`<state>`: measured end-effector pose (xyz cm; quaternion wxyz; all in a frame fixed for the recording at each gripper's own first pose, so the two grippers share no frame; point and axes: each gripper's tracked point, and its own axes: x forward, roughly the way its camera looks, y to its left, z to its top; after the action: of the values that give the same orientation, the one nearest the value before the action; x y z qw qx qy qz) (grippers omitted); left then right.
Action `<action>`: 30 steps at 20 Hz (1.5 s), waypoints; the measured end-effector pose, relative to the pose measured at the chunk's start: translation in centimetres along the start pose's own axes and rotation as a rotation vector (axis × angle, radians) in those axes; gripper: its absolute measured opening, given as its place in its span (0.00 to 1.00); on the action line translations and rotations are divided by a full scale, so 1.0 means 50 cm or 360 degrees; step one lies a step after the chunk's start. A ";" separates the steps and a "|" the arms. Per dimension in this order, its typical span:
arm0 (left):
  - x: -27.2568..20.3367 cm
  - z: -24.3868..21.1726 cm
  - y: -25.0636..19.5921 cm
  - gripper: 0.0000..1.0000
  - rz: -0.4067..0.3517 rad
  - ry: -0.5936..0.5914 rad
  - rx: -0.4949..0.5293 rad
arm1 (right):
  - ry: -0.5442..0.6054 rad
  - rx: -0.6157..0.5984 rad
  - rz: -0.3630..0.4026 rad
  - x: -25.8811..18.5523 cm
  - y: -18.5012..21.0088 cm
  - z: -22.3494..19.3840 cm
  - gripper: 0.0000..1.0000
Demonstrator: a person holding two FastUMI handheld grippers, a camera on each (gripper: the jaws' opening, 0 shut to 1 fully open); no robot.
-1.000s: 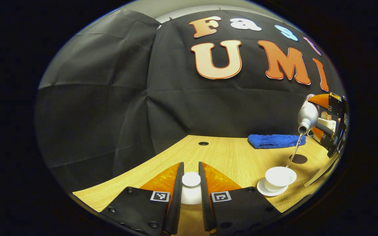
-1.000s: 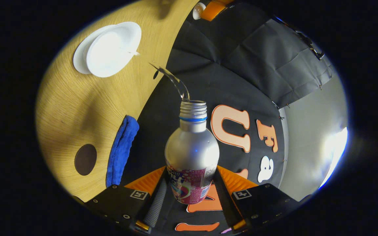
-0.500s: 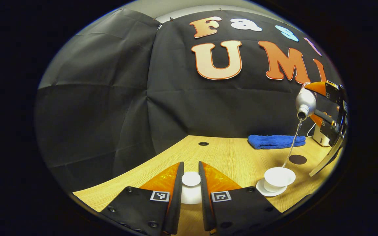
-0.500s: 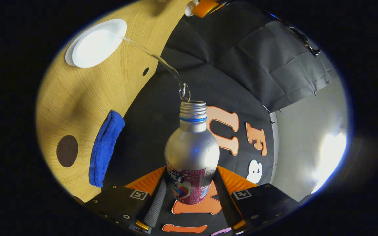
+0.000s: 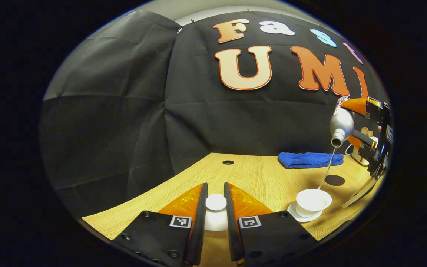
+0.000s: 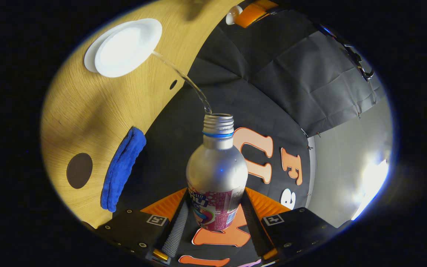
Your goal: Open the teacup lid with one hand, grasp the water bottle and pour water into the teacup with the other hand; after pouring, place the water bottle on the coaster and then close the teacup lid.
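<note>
Left tongs (image 5: 215, 207) clamp the teacup lid (image 5: 215, 203) at lower centre. Right tongs (image 6: 213, 218) grip the tilted water bottle (image 6: 216, 172); its stream reaches the teacup (image 6: 127, 47), upper left.

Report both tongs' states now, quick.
Left tongs: closed on the teacup lid, held off the teacup.
Right tongs: closed on the water bottle, tipped and pouring into the teacup.

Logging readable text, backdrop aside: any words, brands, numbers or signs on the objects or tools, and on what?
Label on the bottle: colourful print, too small and curved to read.
Square markers on the left gripper and right gripper: black-and-white patterns, no words.
</note>
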<state>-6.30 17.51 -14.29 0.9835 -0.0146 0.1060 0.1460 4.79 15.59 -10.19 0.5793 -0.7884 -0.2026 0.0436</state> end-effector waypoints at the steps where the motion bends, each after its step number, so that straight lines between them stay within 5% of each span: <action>1: 0.001 -0.003 -0.001 0.32 -0.0002 0.0002 0.0005 | -0.0019 0.0001 0.0014 -0.001 0.003 0.008 0.78; 16: -0.004 0.015 -0.027 0.32 -0.0049 -0.0043 -0.0008 | -0.0069 0.0241 0.0148 -0.044 0.093 0.087 0.79; 21: -0.006 0.033 -0.046 0.29 -0.0080 -0.0072 -0.0021 | -0.0029 0.0547 0.0308 -0.066 0.141 0.093 0.77; 30: -0.006 0.048 -0.087 0.32 -0.0135 -0.0085 -0.0008 | 0.0181 0.1247 0.0379 -0.055 0.149 0.015 0.79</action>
<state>-4.80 13.38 -11.89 0.9912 -0.0175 0.0785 0.1048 4.04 13.41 -17.83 0.8368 -0.5272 -0.0458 0.1404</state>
